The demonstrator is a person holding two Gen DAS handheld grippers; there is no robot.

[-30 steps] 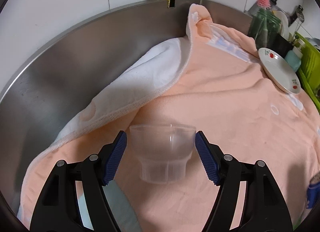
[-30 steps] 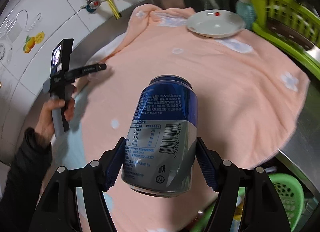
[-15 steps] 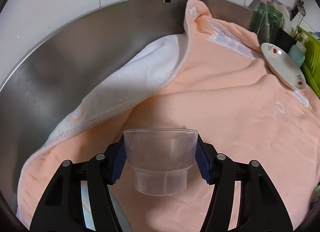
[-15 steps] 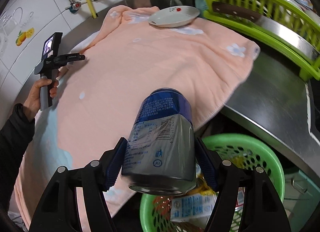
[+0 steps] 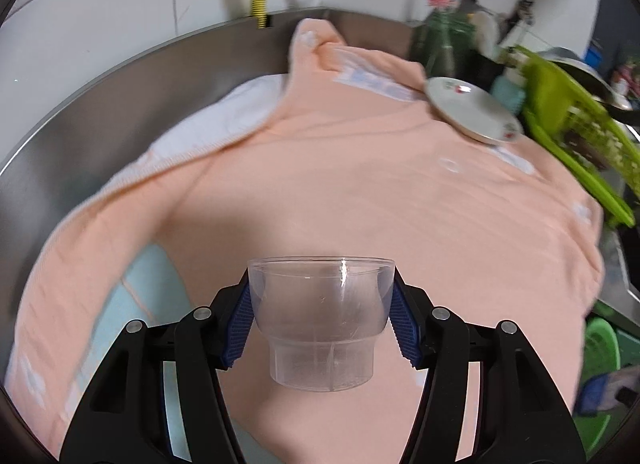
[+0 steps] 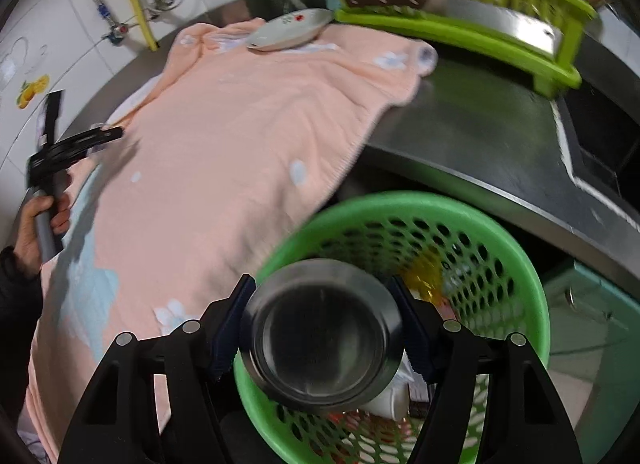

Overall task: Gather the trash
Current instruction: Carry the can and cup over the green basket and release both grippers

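Right wrist: right gripper (image 6: 322, 330) gripping can (image 6: 322, 330), hovering over green basket (image 6: 532, 276); release next. Left gripper (image 5: 320, 322) gripping plastic cup (image 5: 320, 322).

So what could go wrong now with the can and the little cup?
The can in the right tool hangs over the near rim of the green basket, so if dropped it might hit the rim and bounce out. The clear cup in the left tool is pinched only at its wide top; it might slip onto the towel.
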